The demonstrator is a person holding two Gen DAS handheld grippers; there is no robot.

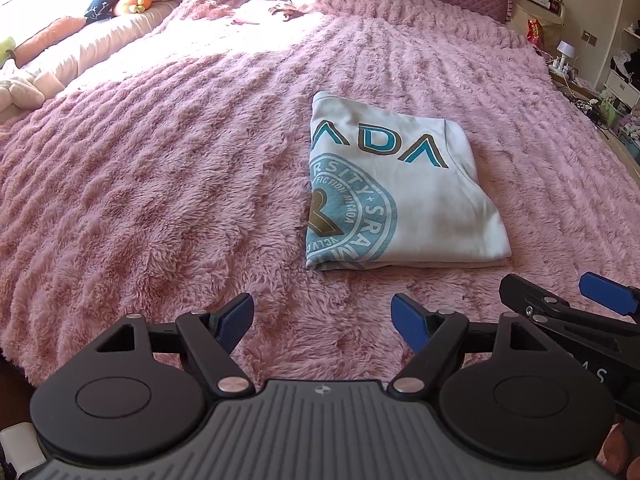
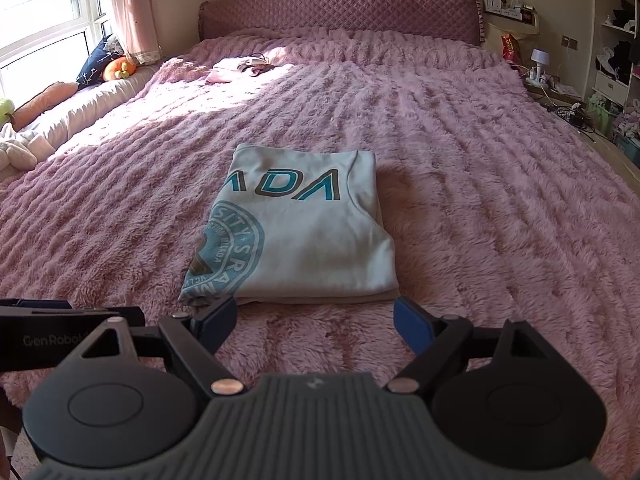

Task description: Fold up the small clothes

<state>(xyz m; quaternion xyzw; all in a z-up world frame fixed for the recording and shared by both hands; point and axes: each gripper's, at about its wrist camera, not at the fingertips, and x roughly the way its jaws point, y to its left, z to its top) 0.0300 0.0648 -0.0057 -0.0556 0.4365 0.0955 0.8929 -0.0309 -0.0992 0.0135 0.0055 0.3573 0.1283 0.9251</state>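
**Folded shirt on bed, both tools clear of it**

Left wrist view: The left hand-held gripper (image 1: 322, 322) stands with its blue-padded fingers (image 1: 236, 320) spread apart, nothing between them, above the pink fluffy bedspread (image 1: 160, 184). The folded white T-shirt (image 1: 396, 196), printed with teal lettering and a round emblem, lies flat on the bedspread ahead and slightly right of the fingers, not touched. Part of the right hand-held gripper (image 1: 560, 300) shows at the right edge, near the shirt's near right corner.

Right wrist view: The right hand-held gripper (image 2: 316, 320) is likewise spread apart and empty. The T-shirt (image 2: 312, 236) lies directly ahead, its near folded edge just beyond the fingertips. The quilted headboard (image 2: 340, 12) stands at the far end of the bed. A small pink garment (image 2: 236, 68) lies well apart, near the pillows.
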